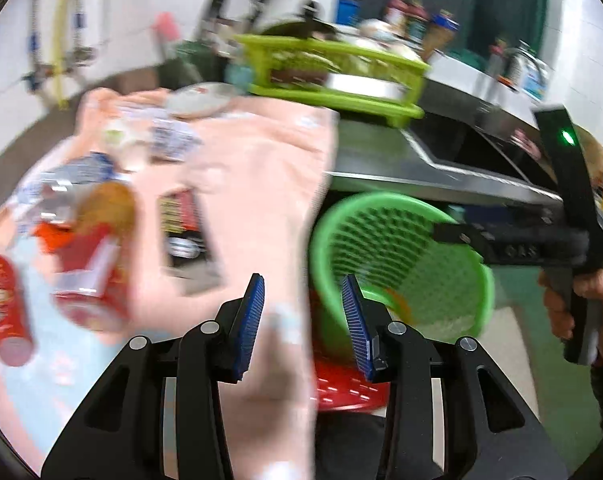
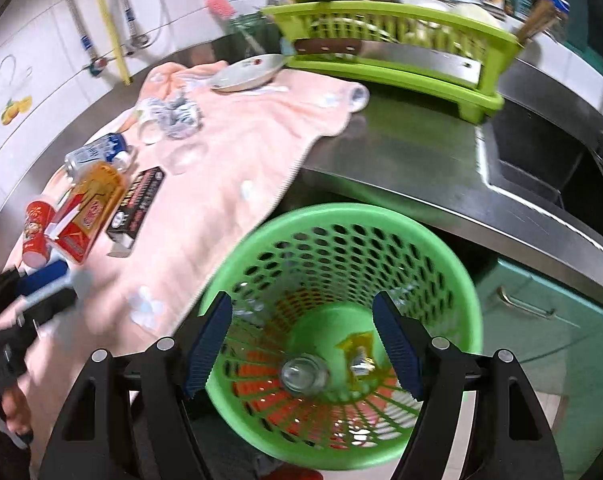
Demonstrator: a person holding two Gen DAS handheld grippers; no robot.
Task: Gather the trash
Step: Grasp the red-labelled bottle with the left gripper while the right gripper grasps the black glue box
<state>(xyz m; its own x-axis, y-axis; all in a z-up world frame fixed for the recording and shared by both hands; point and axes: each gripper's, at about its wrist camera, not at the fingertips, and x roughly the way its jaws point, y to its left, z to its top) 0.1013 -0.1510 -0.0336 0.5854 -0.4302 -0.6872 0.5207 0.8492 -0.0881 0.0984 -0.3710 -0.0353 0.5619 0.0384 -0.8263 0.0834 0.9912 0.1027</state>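
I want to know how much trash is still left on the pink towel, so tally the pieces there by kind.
Cans: 2, the red can and the blue and white can
Cartons or boxes: 2, the red and yellow carton and the black box
Crumpled wrappers: 1, the crumpled wrapper
Total: 5

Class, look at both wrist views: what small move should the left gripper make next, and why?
Probably swing the left gripper toward the black box on the pink towel. Its jaws stand open with nothing between them, the green basket already holds a jar, and trash is left on the towel.
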